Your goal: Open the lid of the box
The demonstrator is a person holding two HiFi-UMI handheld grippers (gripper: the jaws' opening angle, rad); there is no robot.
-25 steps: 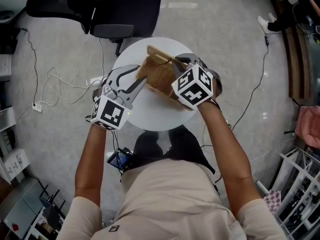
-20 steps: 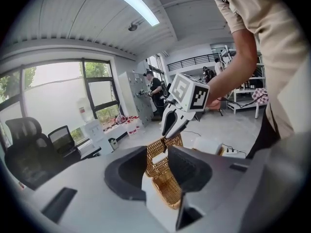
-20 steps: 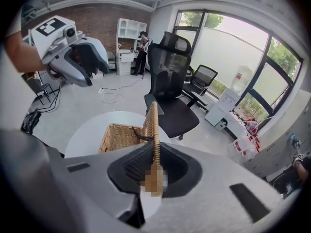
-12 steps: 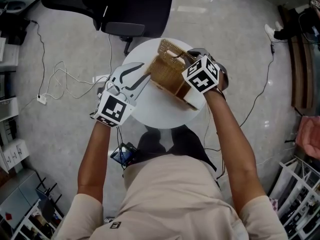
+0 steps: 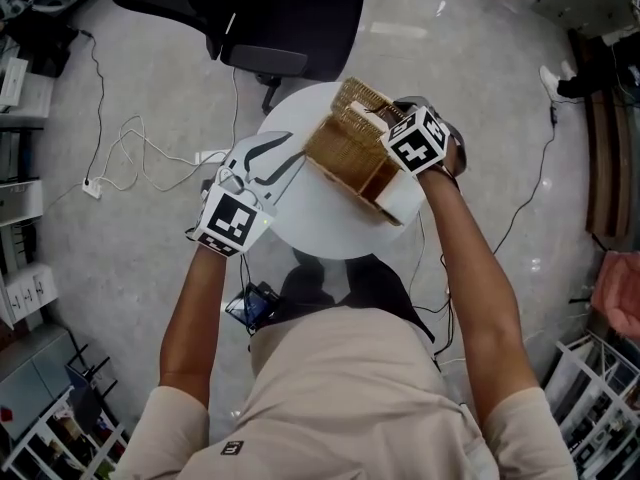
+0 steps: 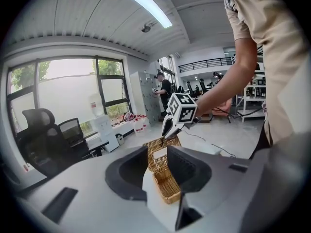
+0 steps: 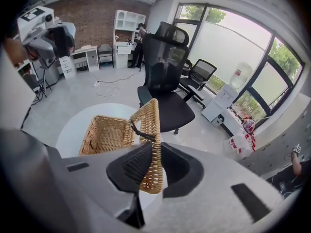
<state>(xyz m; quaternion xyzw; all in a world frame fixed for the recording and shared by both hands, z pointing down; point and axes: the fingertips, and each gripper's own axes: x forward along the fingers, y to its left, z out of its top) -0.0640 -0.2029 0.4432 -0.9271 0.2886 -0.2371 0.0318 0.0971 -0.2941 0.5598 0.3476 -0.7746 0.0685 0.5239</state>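
On the round white surface (image 5: 310,230) close below, left claw (image 5: 287,164) clamped on the near edge of the wicker box (image 5: 350,160), right claw (image 7: 153,154) opening with the raised lid (image 7: 148,123) between its pads, lid standing at the box's far side, black office chair (image 5: 292,23) beyond.
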